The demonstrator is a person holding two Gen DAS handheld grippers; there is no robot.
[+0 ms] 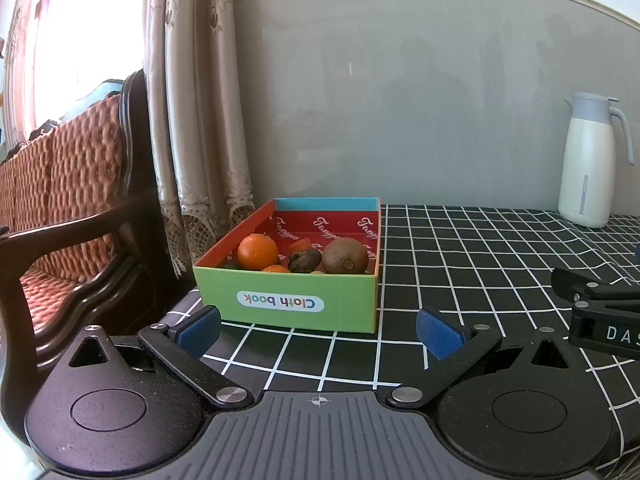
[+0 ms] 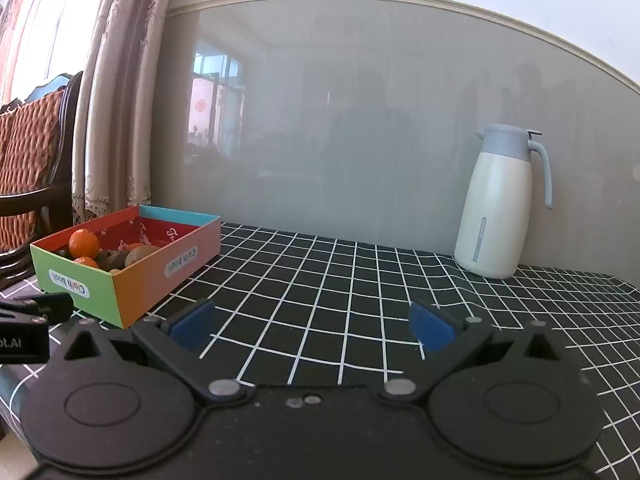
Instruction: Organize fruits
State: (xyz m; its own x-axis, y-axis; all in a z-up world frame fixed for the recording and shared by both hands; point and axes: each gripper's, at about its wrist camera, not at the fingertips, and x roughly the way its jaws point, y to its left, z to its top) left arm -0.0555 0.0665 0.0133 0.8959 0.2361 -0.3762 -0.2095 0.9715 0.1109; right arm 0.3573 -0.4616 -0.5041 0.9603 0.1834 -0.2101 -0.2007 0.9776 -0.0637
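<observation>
Cardboard box (image 1: 286,300) at the table's left edge holds tangerines (image 1: 257,251) and a kiwi (image 1: 344,256), light, soft-skinned fruit best pinched gently round the middle, while left gripper (image 1: 318,330) and right gripper (image 2: 312,326) both gape, holding nothing.

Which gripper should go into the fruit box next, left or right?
Left, probably. The left gripper faces the box squarely, jaws open and empty, with the kiwi and orange straight ahead. The right gripper, also open, points at bare tablecloth; the box lies off to its left.
</observation>
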